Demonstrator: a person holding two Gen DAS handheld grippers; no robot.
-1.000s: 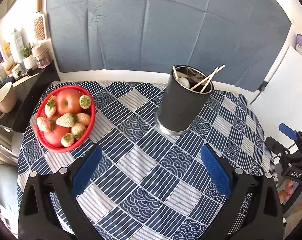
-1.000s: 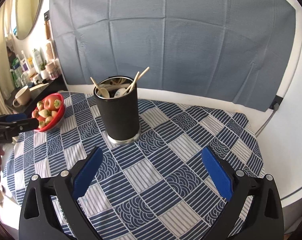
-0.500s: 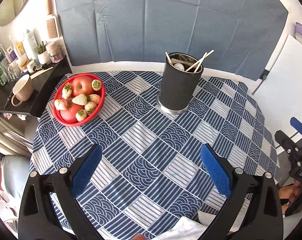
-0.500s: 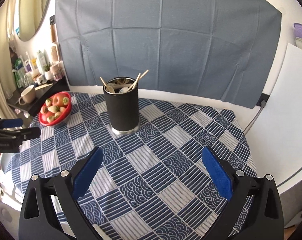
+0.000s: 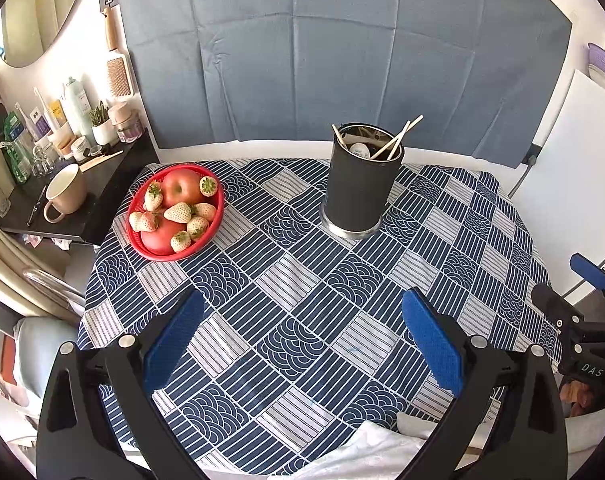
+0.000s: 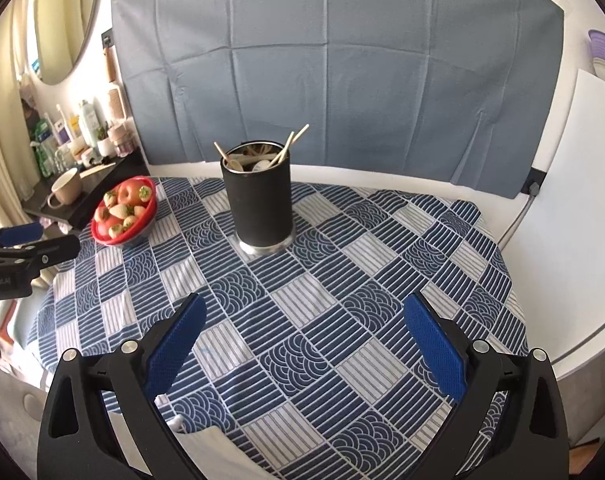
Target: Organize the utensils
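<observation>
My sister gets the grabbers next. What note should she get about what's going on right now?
Left gripper: open, holding nothing, above the near part of the table.
Right gripper: open, holding nothing, also above the near part of the table.
Utensils: the chopsticks and spoons are all standing in the black holder at the far middle of the table.
Red fruit bowl sits to the holder's left, apart from it.
Done: no loose utensils show on the tablecloth.
Left: probably nothing; just check the table edges hidden by the fingers.

"DAS" shows on the right gripper (image 5: 590,344); the left gripper (image 6: 18,256) reads "enRobot.AI".
</observation>
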